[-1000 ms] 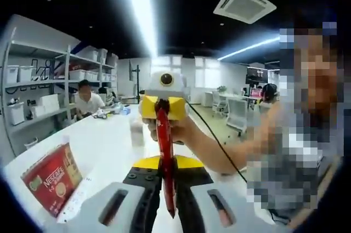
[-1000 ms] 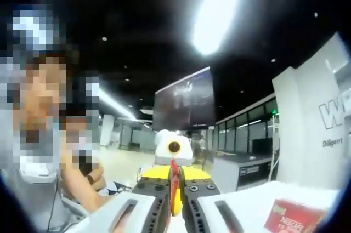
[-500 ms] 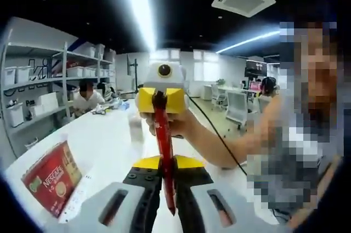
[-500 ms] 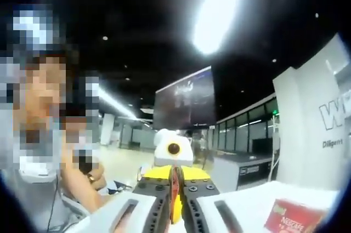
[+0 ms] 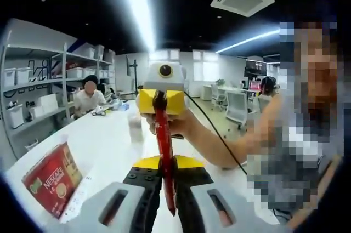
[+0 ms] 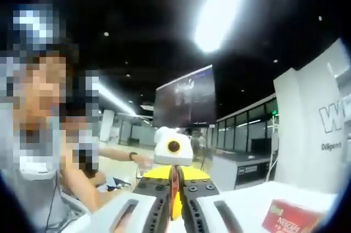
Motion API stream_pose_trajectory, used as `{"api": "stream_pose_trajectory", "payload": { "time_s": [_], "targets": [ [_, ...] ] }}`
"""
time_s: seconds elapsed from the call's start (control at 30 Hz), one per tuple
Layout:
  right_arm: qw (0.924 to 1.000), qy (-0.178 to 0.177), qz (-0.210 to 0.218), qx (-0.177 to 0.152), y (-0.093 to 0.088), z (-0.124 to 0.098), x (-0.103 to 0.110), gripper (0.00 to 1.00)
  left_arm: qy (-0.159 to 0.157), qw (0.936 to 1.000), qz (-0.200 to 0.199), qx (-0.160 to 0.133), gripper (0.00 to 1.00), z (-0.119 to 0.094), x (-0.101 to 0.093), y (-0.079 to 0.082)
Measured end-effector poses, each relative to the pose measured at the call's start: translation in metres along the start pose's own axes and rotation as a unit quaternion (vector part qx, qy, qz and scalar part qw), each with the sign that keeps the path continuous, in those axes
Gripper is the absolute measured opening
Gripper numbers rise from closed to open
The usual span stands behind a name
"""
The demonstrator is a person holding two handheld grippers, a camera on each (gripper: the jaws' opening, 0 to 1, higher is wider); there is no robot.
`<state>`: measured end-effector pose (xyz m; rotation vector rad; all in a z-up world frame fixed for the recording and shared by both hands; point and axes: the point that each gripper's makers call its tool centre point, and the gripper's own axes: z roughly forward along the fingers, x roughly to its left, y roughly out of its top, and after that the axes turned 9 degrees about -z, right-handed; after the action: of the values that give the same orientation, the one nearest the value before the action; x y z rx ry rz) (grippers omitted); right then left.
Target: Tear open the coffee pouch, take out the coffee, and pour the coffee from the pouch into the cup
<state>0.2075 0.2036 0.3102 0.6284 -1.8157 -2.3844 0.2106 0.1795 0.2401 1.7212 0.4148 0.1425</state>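
Barely moved, both grippers' fingers clamp upright coffee pouch [image 5: 163, 156]

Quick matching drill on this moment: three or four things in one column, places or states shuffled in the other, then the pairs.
Things:
1. coffee pouch
2. Nescafe box
3. cup
4. person at the shelves

Places or states:
A. standing on the white table, beyond the grippers
B. lying on the table's near left part
C. seated far back
D. pinched at both ends between the left gripper and right gripper

Pairs: 1-D, 2-B, 3-A, 4-C
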Motion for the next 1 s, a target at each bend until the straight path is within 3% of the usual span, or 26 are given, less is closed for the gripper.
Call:
{"api": "stream_pose_trajectory", "payload": {
  "time_s": [0.57,0.63,0.73,1.0],
  "targets": [
    [0.9998,-0.004,0.017,0.012,-0.003,0.001,0.002,0.02,-0.006,1.0000,0.002,-0.002,0.12,0.000,0.000,-0.003],
    [0.9990,-0.022,0.030,0.027,-0.009,-0.002,-0.009,0.02,0.040,0.9966,0.072,-0.009,0.13,0.005,0.017,-0.005],
    [0.9984,-0.032,0.029,0.037,-0.013,-0.004,-0.011,0.02,0.040,0.9970,0.065,-0.012,0.16,0.006,0.019,-0.004],
    [0.9974,-0.045,0.025,0.050,-0.018,-0.007,-0.016,0.02,0.060,0.9947,0.056,-0.063,0.21,-0.009,0.025,0.014]
  ]
}}
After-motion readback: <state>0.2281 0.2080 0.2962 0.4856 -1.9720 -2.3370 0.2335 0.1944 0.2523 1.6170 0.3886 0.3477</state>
